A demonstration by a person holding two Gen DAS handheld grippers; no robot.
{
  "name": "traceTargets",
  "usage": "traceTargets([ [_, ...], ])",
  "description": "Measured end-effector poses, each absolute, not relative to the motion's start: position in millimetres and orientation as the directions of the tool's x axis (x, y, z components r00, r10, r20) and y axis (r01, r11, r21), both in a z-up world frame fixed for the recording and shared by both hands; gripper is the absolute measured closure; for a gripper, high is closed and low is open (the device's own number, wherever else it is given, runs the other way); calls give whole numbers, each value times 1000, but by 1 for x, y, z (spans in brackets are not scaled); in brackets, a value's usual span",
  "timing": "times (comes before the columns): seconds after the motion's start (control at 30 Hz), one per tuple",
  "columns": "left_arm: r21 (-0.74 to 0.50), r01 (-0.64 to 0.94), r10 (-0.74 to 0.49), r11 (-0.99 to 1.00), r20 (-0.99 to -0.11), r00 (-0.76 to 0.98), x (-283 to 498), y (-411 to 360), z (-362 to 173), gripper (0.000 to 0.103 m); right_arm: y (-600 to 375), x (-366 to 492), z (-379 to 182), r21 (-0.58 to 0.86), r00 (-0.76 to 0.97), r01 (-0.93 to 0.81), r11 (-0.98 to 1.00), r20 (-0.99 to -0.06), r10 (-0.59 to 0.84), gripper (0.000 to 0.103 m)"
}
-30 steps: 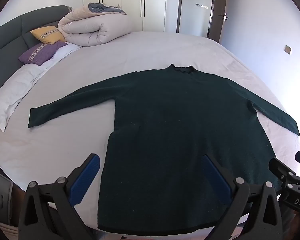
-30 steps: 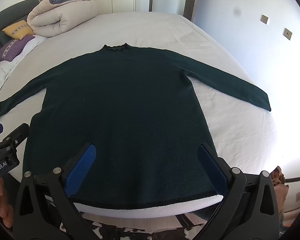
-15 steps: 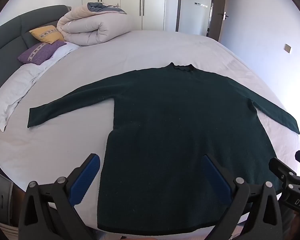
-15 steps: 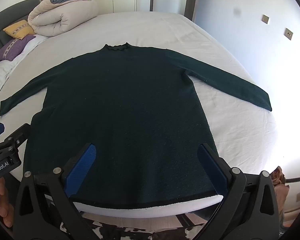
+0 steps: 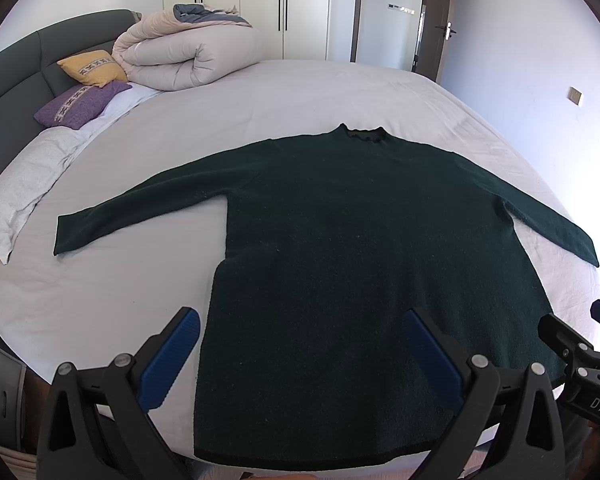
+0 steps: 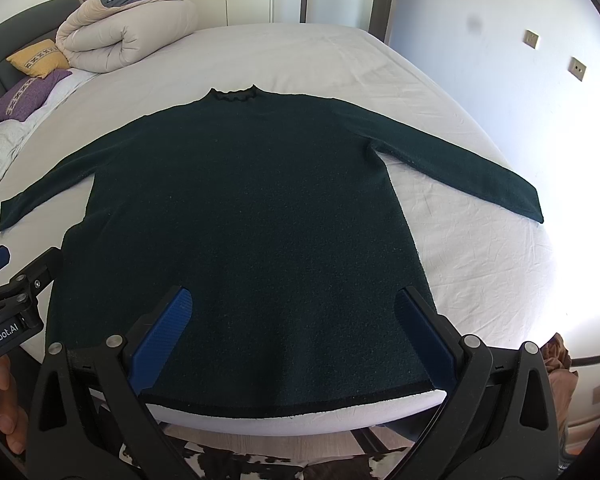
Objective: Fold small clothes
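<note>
A dark green long-sleeved sweater [image 5: 360, 248] lies flat on the white bed [image 5: 100, 300], collar away from me, both sleeves spread out to the sides. It also shows in the right wrist view [image 6: 252, 216]. My left gripper [image 5: 300, 344] is open and empty, held above the sweater's lower left hem. My right gripper [image 6: 294, 320] is open and empty above the lower hem's middle. Each gripper shows at the edge of the other's view: the right one [image 5: 576, 356], the left one [image 6: 16, 280].
A rolled beige duvet [image 5: 188, 56] sits at the bed's far left, beside a yellow pillow [image 5: 92, 66] and a purple pillow [image 5: 82, 104]. A grey headboard [image 5: 16, 64] runs along the left. Wardrobes and a door stand behind. The bed's near edge [image 6: 300, 420] lies under the hem.
Both grippers have drifted very slightly; the sweater has not moved and both jaws stay open.
</note>
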State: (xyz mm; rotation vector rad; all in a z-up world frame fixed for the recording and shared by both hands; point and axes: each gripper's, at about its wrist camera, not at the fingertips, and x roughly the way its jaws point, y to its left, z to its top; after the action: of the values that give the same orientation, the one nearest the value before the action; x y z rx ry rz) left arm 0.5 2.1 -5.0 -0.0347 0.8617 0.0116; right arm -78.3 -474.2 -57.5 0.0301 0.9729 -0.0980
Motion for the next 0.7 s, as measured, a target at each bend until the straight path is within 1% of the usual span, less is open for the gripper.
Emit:
traceTargets([
  [0.7, -24, -23, -3, 999, -759, 651, 1, 1, -6, 0, -472, -79, -57, -22, 557, 96, 995, -827, -72, 0],
])
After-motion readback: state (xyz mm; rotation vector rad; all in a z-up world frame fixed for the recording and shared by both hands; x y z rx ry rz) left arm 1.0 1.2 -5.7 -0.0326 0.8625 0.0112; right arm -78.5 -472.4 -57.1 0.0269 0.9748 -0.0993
